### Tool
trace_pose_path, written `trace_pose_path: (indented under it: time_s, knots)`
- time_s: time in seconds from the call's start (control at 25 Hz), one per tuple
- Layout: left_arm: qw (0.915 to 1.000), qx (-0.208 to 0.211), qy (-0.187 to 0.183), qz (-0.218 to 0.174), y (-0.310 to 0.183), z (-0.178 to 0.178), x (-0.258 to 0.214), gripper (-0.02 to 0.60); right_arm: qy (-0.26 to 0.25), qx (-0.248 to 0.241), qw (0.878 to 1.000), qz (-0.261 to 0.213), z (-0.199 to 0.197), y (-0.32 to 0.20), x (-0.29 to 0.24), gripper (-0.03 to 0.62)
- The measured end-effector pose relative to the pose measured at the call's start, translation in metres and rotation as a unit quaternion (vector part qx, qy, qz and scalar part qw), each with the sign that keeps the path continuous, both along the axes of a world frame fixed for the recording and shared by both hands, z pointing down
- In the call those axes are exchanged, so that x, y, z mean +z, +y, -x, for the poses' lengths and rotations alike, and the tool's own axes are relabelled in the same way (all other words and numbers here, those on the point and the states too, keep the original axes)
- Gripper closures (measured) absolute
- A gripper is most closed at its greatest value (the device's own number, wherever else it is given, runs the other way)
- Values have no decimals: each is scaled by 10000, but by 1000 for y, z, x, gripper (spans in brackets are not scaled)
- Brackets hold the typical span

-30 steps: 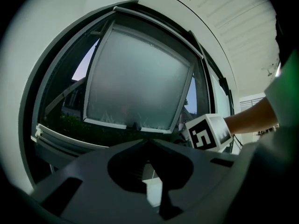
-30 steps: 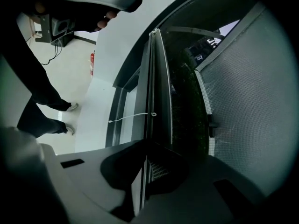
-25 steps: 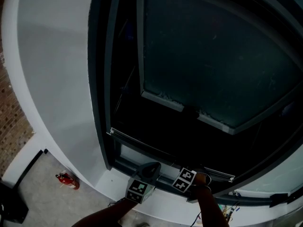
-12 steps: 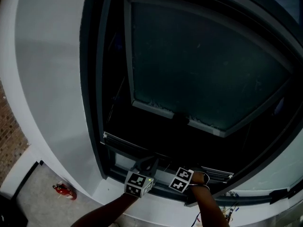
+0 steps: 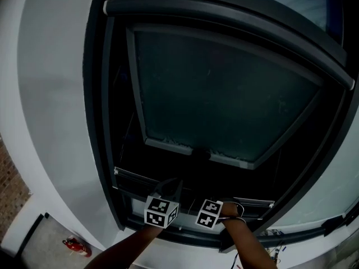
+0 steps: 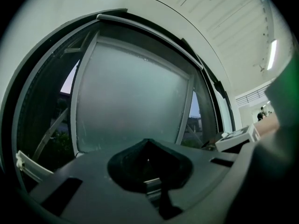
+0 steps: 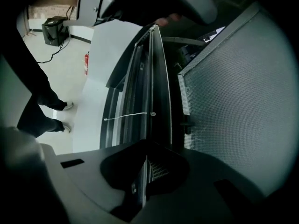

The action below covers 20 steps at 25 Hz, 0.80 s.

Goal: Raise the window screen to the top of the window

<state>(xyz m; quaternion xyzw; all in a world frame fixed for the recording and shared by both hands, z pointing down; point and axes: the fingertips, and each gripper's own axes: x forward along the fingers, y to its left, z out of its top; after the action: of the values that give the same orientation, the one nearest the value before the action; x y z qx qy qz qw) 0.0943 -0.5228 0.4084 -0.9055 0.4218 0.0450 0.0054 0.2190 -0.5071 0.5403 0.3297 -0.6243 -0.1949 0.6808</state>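
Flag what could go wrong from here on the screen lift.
1. The right gripper pinches only the thin edge of the screen's bottom rail; it may slip.
2. It and the left gripper hold close together, so the rail's ends could lag and jam.
3. The white cord off the rail could snag.

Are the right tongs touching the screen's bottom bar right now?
Touching. The right gripper view shows the right tongs closed on the bar's thin edge, with no gap at the pads.
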Motion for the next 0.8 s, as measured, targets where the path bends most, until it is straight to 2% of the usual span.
trace_pose_path:
  time_s: [0.16,0.28,0.48,0.6,0.8]
  knots:
    - [10000,-41,30,-82,-5,1,-25,580,-76,19,10000,-11,1,-5,-40,574]
    - [9998,-62,46,-186,-2,0,-47,581,49,-14,10000,-66,1,-5,-56,574]
    - [9986,-159,-246,-433,3,1,-66,580,37,29,9996,-272,0,-6,-92,574]
    - [9984,-194,-266,-451,7,3,-69,581,119,-3,9995,-304,0,-6,-110,574]
    - [9966,-328,-497,-571,9,6,-76,581,35,-9,9985,-555,-2,-9,-154,574]
